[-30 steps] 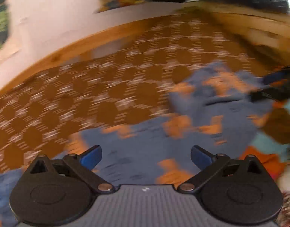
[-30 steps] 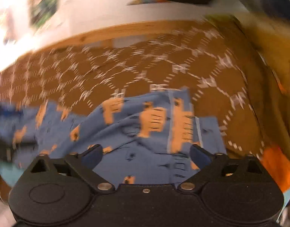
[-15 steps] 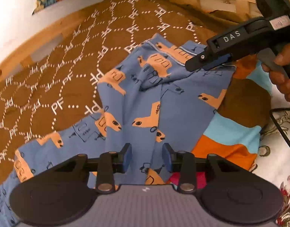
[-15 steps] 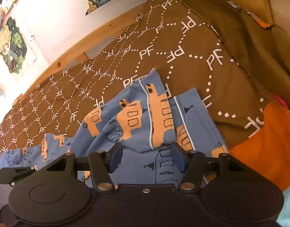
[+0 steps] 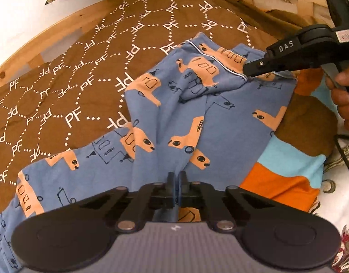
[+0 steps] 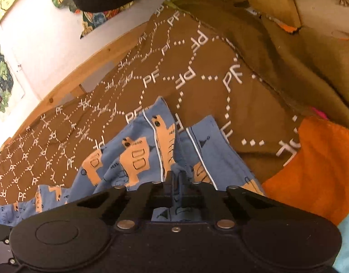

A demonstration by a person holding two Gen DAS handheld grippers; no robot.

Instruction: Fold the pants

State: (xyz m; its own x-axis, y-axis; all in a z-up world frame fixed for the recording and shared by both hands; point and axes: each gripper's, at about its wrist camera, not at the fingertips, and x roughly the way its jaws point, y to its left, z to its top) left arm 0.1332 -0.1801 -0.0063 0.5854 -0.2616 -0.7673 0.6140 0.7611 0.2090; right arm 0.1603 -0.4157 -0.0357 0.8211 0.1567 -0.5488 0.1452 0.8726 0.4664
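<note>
Blue pants [image 5: 231,122] printed with orange vehicles lie rumpled on a brown "PF" blanket [image 5: 83,72]. My left gripper [image 5: 176,179] is shut on a fold of the pants near their middle. My right gripper [image 6: 176,177] is shut on the pants at the white-piped waistband end [image 6: 165,141]. In the left wrist view the right gripper [image 5: 249,70] shows at the far right, pinching that same end, with a hand behind it. One leg trails off to the lower left [image 5: 38,182].
A wooden bed frame [image 5: 49,34] and white wall run behind the blanket. An orange, light blue and brown striped cloth [image 5: 288,173] lies right of the pants. An olive-brown cover [image 6: 310,56] and orange cloth [image 6: 317,159] lie at the right.
Both grippers have gone from wide open to shut, each pinching the pants. The views have steadied and both grippers now sit down at the fabric.
</note>
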